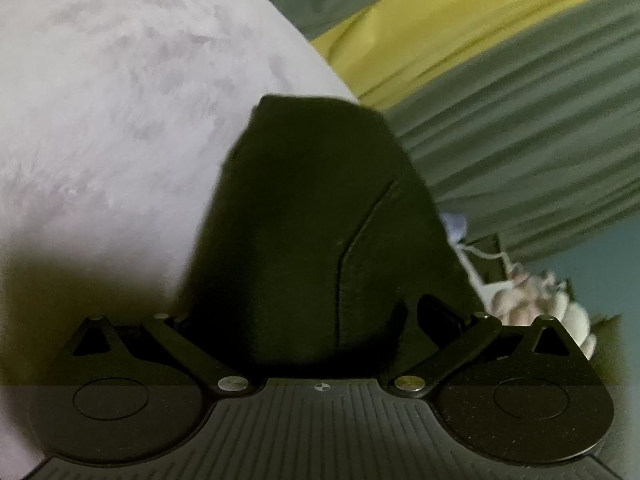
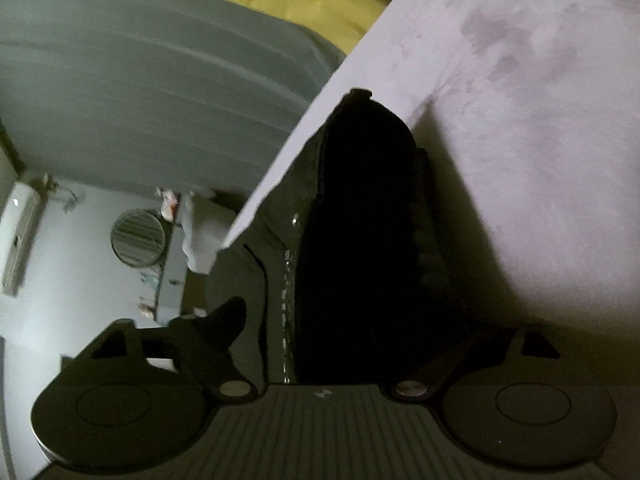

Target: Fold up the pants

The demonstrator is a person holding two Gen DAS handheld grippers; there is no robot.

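The dark pants [image 1: 312,220] fill the middle of the left wrist view, hanging over my left gripper [image 1: 320,332] and hiding its fingertips; a seam runs down the cloth. The gripper appears shut on the fabric, above a pale mottled surface [image 1: 120,100]. In the right wrist view the same dark pants [image 2: 360,240] drape over my right gripper [image 2: 340,340], with a zipper line showing at the left of the cloth. One dark finger [image 2: 224,320] sticks out at the left. This gripper also appears shut on the cloth.
The pale surface's edge [image 2: 280,176] runs diagonally. Beyond it are grey pleated curtains [image 1: 520,152] and yellow fabric [image 1: 440,28]. A round fan [image 2: 138,236] and a white wall unit [image 2: 20,236] show far off, with white objects [image 1: 532,300] in the left view.
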